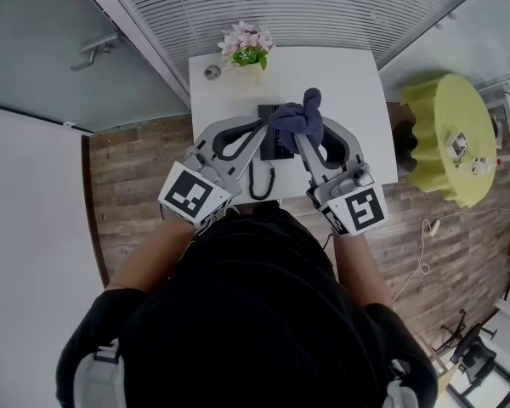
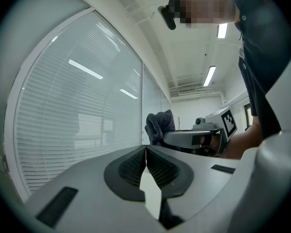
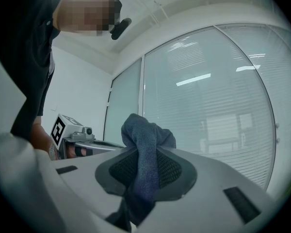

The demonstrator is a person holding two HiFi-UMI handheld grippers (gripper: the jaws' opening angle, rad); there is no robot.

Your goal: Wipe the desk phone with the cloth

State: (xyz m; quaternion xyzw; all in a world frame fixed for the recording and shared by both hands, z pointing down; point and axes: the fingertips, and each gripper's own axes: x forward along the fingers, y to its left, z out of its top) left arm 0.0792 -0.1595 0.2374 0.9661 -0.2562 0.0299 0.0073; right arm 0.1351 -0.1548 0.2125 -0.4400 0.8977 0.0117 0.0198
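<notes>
The black desk phone (image 1: 274, 147) lies in the middle of a small white desk (image 1: 348, 83). Its coiled cord (image 1: 260, 182) runs toward the desk's near edge. A dark blue cloth (image 1: 300, 116) is bunched above the phone, and my right gripper (image 1: 303, 138) is shut on it. In the right gripper view the cloth (image 3: 146, 144) stands up from between the pads. My left gripper (image 1: 262, 129) is shut with nothing in it, its tips just left of the cloth and over the phone. From the left gripper view the cloth (image 2: 158, 124) shows beyond the shut pads (image 2: 157, 168).
A pot of pink flowers (image 1: 247, 47) stands at the desk's far edge, with a small round object (image 1: 212, 72) to its left. A glass wall with blinds (image 1: 306, 7) runs behind the desk. A yellow-green round table (image 1: 456, 138) stands to the right on the wooden floor.
</notes>
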